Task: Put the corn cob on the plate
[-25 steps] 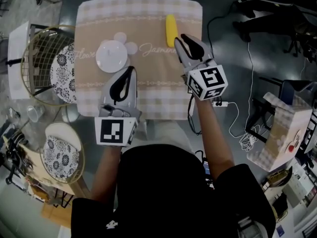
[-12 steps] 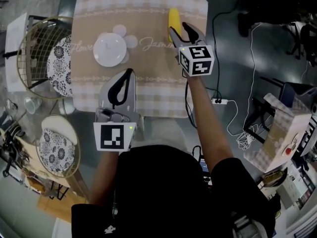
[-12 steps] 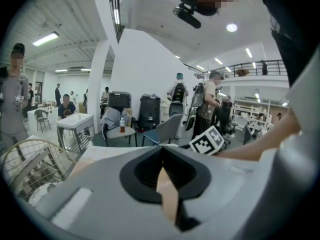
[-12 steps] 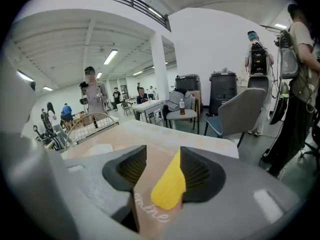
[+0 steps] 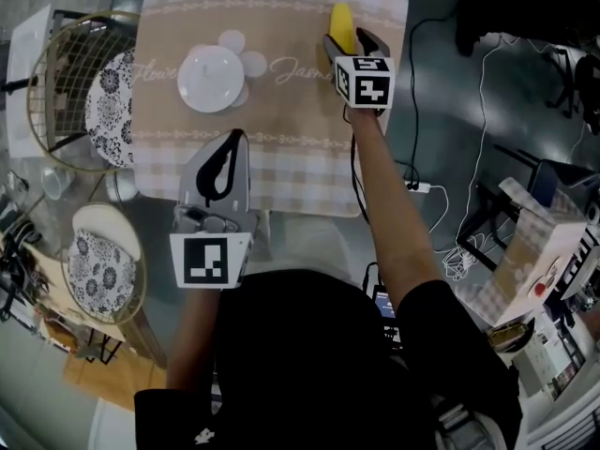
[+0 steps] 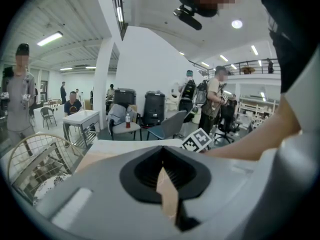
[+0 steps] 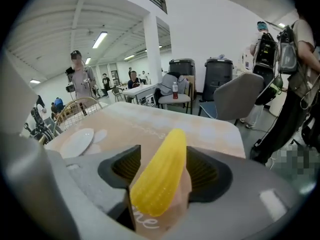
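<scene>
The yellow corn cob (image 5: pixel 343 24) lies on the tan tablecloth at the table's far right. My right gripper (image 5: pixel 352 41) is lowered over its near end, and its jaws have just been opening. In the right gripper view the corn cob (image 7: pixel 161 181) lies between the two black pads of the right gripper (image 7: pixel 164 152), with neither pad pressing on it. The small white plate (image 5: pixel 211 78) sits at the far left of the cloth, seen also as a white plate (image 7: pixel 77 141) in that view. My left gripper (image 5: pixel 234 137) hovers over the near left of the table, shut and empty (image 6: pixel 161 151).
The checked tablecloth (image 5: pixel 281 167) covers the whole small table. A wire basket (image 5: pixel 47 92) holding a patterned plate (image 5: pixel 108 106) stands left of the table, with another basket (image 5: pixel 98 275) below it. Cables (image 5: pixel 450 223) and a box (image 5: pixel 544 261) lie on the floor at right.
My right gripper has gone forward and down onto the corn cob, its jaws spreading to either side of it. The left gripper has barely shifted.
</scene>
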